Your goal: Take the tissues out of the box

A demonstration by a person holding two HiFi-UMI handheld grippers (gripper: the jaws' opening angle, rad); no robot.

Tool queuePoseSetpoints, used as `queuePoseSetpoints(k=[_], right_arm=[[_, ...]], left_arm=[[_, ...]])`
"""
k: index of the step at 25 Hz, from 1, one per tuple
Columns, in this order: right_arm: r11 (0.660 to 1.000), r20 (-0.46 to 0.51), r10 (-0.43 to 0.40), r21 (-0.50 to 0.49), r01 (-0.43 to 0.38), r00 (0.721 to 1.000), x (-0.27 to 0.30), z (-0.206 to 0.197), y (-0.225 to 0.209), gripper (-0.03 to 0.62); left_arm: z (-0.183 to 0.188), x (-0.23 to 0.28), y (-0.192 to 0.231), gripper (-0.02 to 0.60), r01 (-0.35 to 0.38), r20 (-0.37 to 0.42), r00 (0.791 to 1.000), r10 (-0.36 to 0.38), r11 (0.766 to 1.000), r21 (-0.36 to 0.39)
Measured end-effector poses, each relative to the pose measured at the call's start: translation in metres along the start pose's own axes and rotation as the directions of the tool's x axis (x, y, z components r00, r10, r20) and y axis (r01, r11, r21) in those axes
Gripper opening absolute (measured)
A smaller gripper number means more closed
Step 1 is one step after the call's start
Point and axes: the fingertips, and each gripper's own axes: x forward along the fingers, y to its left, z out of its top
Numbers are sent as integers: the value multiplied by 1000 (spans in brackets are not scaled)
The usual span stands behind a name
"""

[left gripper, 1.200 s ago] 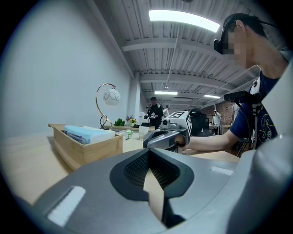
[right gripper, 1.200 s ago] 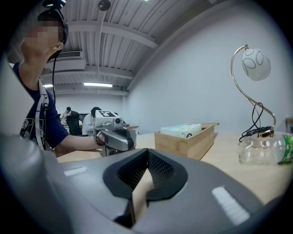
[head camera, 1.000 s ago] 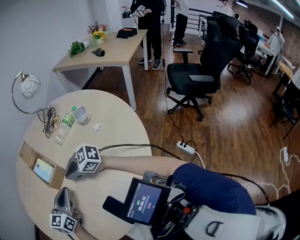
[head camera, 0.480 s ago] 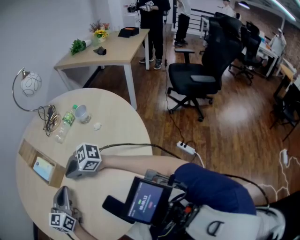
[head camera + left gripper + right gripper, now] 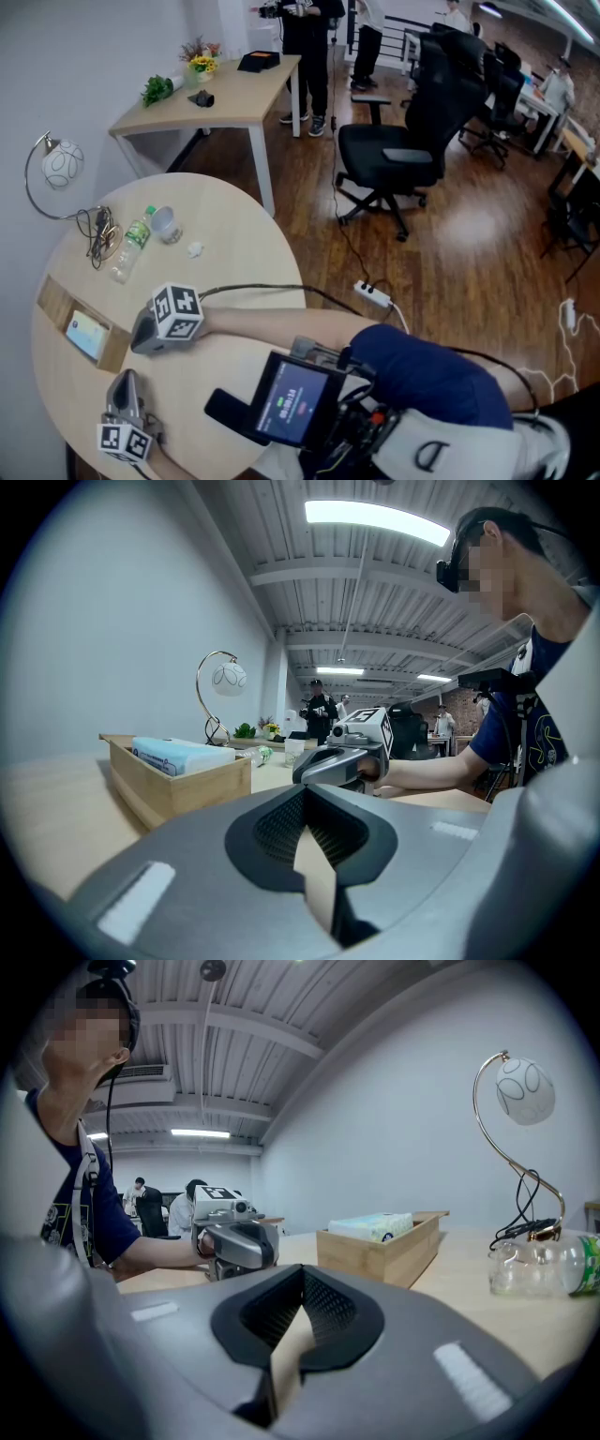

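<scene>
Tissues [image 5: 87, 337] sat boxed.
Left gripper [image 5: 127, 382] and right gripper [image 5: 136, 345]: jaws were closed, empty; unopened, they might shove the box [image 5: 54, 305] off the desk's [image 5: 225, 244] left edge.

Pale wood round table [image 5: 234, 253], light brown wooden box [image 5: 52, 305], pale blue tissue pack [image 5: 86, 337], clear bottle [image 5: 129, 248] with green label, black office chair [image 5: 389, 155], reddish-brown floor [image 5: 469, 244]

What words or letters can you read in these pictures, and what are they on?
"D": on the white fabric at the bottom of the head view.
Screen: small coloured writing, too small to read.
Tissue pack in the wooden box: print too blurred to read.
Bottle label: too small to read.
</scene>
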Motion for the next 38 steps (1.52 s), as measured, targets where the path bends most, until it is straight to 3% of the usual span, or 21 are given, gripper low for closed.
queuePoseSetpoints(k=[38], right_arm=[[1000, -6, 3, 3, -3, 1000, 0, -4, -1, 3]], left_arm=[[-2, 1, -1, 3, -3, 3, 1000, 3, 1000, -7]])
